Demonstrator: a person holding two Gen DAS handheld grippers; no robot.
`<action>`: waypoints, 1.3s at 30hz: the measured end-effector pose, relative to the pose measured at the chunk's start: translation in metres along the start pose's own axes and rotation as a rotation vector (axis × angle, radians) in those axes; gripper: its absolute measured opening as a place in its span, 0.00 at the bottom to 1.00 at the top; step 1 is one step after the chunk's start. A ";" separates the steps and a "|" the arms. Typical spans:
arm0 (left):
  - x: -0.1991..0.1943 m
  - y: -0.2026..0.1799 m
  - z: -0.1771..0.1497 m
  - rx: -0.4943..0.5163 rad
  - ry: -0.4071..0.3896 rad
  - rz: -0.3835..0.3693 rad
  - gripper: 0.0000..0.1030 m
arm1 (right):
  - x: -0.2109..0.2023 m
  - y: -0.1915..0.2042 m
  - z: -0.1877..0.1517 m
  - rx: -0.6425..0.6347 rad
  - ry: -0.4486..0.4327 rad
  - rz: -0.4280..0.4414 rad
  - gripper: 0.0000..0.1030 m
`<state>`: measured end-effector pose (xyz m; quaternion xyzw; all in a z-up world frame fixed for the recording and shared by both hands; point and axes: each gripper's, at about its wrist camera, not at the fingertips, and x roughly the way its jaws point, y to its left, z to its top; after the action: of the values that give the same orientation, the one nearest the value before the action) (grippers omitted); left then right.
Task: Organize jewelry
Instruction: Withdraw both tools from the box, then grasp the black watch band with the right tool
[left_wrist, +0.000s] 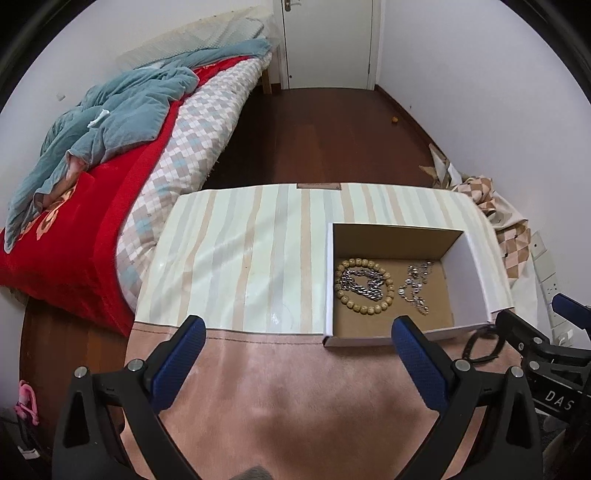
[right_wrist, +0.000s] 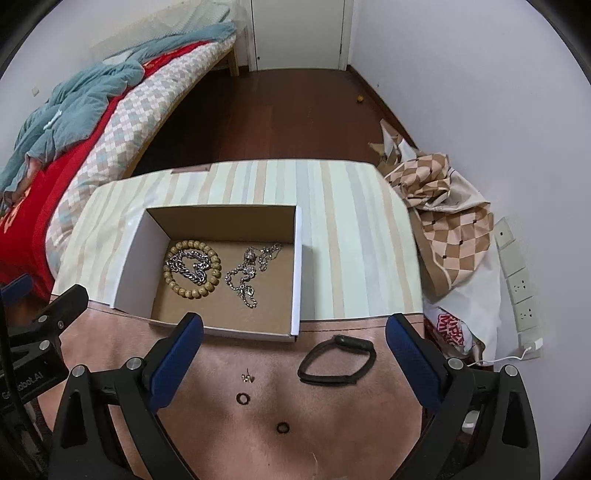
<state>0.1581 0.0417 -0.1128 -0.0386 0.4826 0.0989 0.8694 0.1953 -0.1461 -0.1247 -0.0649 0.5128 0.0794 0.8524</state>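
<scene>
An open cardboard box (right_wrist: 297, 258) (left_wrist: 484, 273) on the table holds a wooden bead bracelet (right_wrist: 173, 284) (left_wrist: 365, 308), a chunky silver chain (right_wrist: 190, 267) (left_wrist: 360, 282) inside it, and a thin silver necklace (right_wrist: 247, 275) (left_wrist: 415, 284). On the pink cloth in front of the box lie a black wristband (right_wrist: 336, 360) (left_wrist: 480, 345), a small gold earring (right_wrist: 247, 376) and two dark rings (right_wrist: 242, 397) (right_wrist: 282, 427). My right gripper (right_wrist: 293, 328) is open and empty above these. My left gripper (left_wrist: 299, 330) is open and empty, left of the box.
The table has a striped cloth (left_wrist: 240, 251) behind the pink cloth (left_wrist: 295, 387). A bed (left_wrist: 110, 155) with a red blanket stands at the left. Checked fabric and bags (right_wrist: 443, 206) lie by the right wall, with wall sockets (right_wrist: 521, 280). The other gripper shows at each view's edge.
</scene>
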 end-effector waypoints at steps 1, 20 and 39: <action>-0.004 0.000 -0.001 0.000 -0.005 -0.002 1.00 | -0.007 0.000 -0.002 -0.001 -0.011 -0.004 0.97; -0.084 -0.003 -0.022 0.004 -0.119 -0.027 1.00 | -0.104 -0.002 -0.029 0.027 -0.153 0.031 0.97; 0.055 -0.043 -0.066 0.060 0.111 0.110 1.00 | 0.056 -0.083 -0.086 0.208 0.029 0.086 0.97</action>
<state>0.1407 -0.0034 -0.1957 0.0086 0.5343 0.1297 0.8352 0.1638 -0.2404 -0.2119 0.0447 0.5330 0.0611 0.8427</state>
